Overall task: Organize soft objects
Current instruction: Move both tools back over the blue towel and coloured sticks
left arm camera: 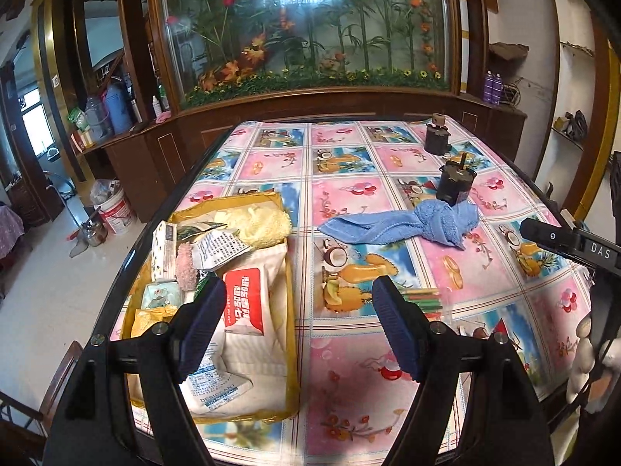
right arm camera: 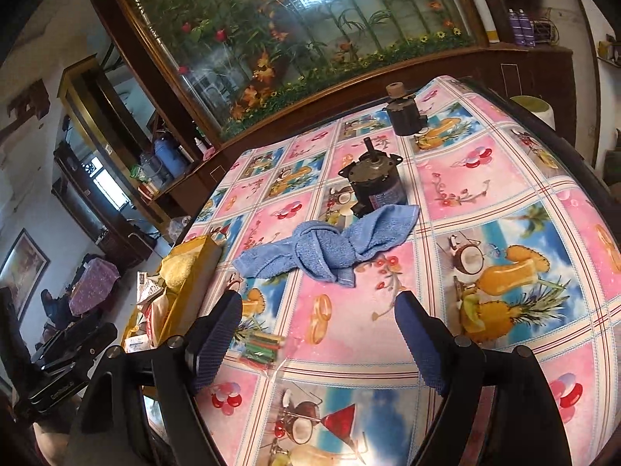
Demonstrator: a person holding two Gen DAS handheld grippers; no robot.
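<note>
A knotted blue towel (left arm camera: pixel 411 224) (right arm camera: pixel 328 250) lies on the patterned tablecloth, mid-table. A shallow yellow box (left arm camera: pixel 289 310) (right arm camera: pixel 202 268) at the left holds a yellow fluffy cloth (left arm camera: pixel 264 223), a pink fuzzy piece (left arm camera: pixel 187 268), a white wipes pack (left arm camera: pixel 248 303) and paper packets. My left gripper (left arm camera: pixel 299 328) is open above the box's right edge, nothing between its fingers. My right gripper (right arm camera: pixel 320 343) is open too, hovering over the tablecloth short of the towel.
Two dark motors (left arm camera: pixel 454 186) (left arm camera: pixel 436 136) stand behind the towel (right arm camera: pixel 374 184) (right arm camera: pixel 403 114). A clear bag of coloured sticks (right arm camera: pixel 262 347) (left arm camera: pixel 423 299) lies near the grippers. A wooden cabinet with a glass flower panel (left arm camera: pixel 302 27) backs the table. The table edge (left arm camera: pixel 128 272) drops off left.
</note>
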